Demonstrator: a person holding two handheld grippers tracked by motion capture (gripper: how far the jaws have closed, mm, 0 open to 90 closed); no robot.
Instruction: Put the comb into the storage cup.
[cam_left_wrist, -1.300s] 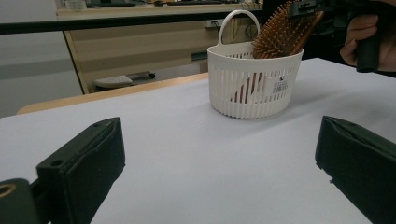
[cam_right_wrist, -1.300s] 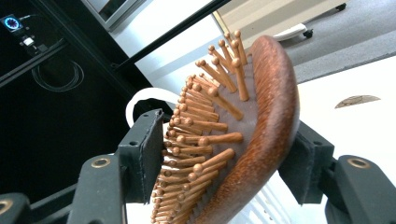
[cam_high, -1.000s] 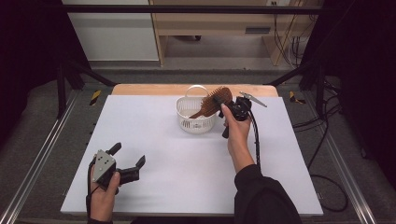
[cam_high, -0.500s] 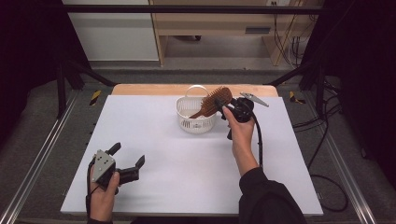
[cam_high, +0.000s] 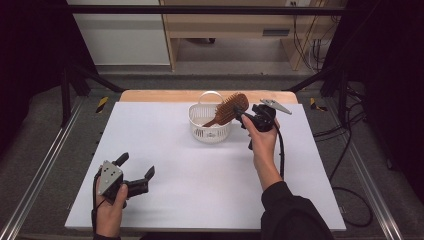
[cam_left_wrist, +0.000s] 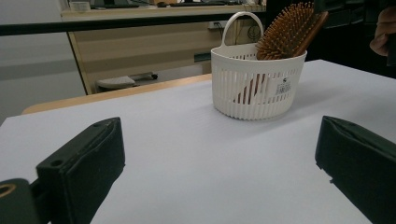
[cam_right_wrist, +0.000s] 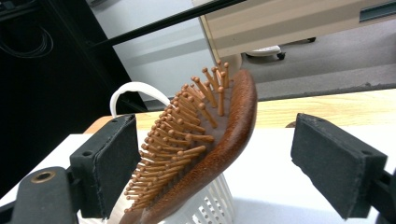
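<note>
A wooden hairbrush (cam_high: 231, 107) stands tilted in a small white slatted basket (cam_high: 210, 131) at the far middle of the table, handle down and head up. My right gripper (cam_high: 243, 117) is just right of the basket. In the right gripper view the brush head (cam_right_wrist: 219, 135) lies between its pads; the bristles reach toward the left pad (cam_right_wrist: 114, 161) and the right pad (cam_right_wrist: 336, 163) stands clear of the wood. These jaws have just been opening. My left gripper (cam_high: 136, 166) rests open near the table's front left, with nothing between its pads, facing the basket (cam_left_wrist: 254, 88).
White table top (cam_high: 180, 165) with a wooden strip (cam_high: 165, 96) along the far edge. Metal frame rails run down both sides. A cable trails from the right gripper along the forearm.
The right hand has shifted slightly to the right, away from the basket. The brush stays leaning in the basket. The left hand has not moved.
</note>
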